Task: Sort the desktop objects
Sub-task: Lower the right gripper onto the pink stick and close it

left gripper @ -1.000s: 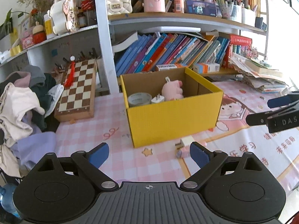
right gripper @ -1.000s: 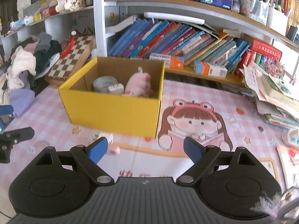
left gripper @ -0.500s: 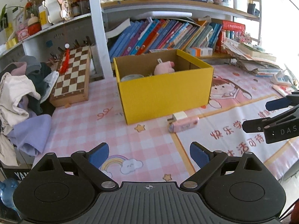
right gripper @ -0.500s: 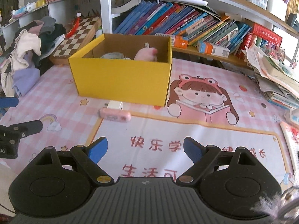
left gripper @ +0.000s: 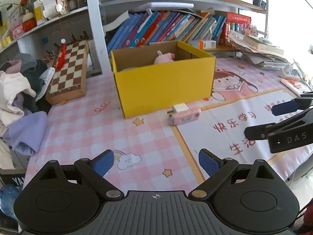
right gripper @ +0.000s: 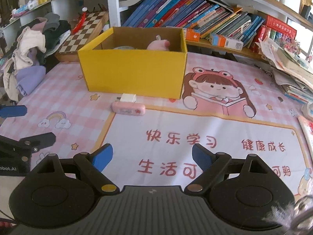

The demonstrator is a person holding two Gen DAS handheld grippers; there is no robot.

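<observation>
A yellow cardboard box stands on the pink checked mat, with a pink plush toy showing above its rim. In front of the box lie a small white plug and a pink oblong case, touching each other. My left gripper is open and empty, well short of them. My right gripper is also open and empty, hovering over the printed mat. Each gripper shows at the edge of the other's view.
A chessboard box leans at the back left beside a pile of clothes. A bookshelf with slanted books runs behind the box. Stacked papers and books sit at the right. The printed mat lies in front.
Both grippers have pulled back and lower from the yellow box, which now looks smaller and farther. The plug and pink case came fully into view. Both stay open.
</observation>
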